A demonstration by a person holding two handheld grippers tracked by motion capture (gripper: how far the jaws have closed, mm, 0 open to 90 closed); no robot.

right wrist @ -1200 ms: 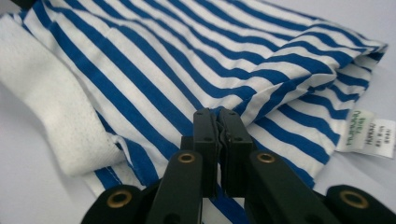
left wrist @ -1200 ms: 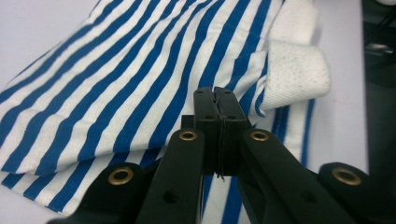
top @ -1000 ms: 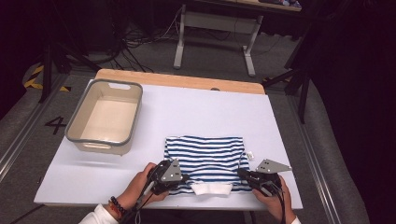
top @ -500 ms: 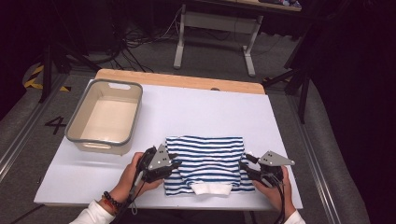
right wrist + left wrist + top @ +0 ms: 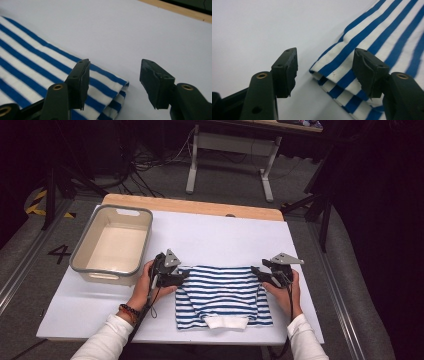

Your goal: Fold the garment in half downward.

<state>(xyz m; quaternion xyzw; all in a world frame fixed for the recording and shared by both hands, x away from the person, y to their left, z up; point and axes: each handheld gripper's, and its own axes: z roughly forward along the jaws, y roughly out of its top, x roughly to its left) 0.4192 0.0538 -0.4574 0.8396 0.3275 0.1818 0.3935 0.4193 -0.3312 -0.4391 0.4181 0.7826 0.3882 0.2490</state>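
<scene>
White table (image 5: 225, 237) bears a grey tub (image 5: 112, 245) left of the striped garment (image 5: 222, 295), both claws (image 5: 182, 276) (image 5: 256, 272) just opened, empty.

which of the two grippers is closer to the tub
The left gripper, at the far left corner of the striped shirt, right beside the beige tub. The right gripper is at the shirt's opposite far corner, the shirt's width farther away.

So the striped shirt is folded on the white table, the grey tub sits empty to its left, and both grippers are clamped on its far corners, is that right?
Not quite: both grippers are open. The left gripper and right gripper views show jaws apart around the striped shirt corners, pads not pressing. They have just been opening. The grey tub is empty, left of the shirt, on the white table.
</scene>
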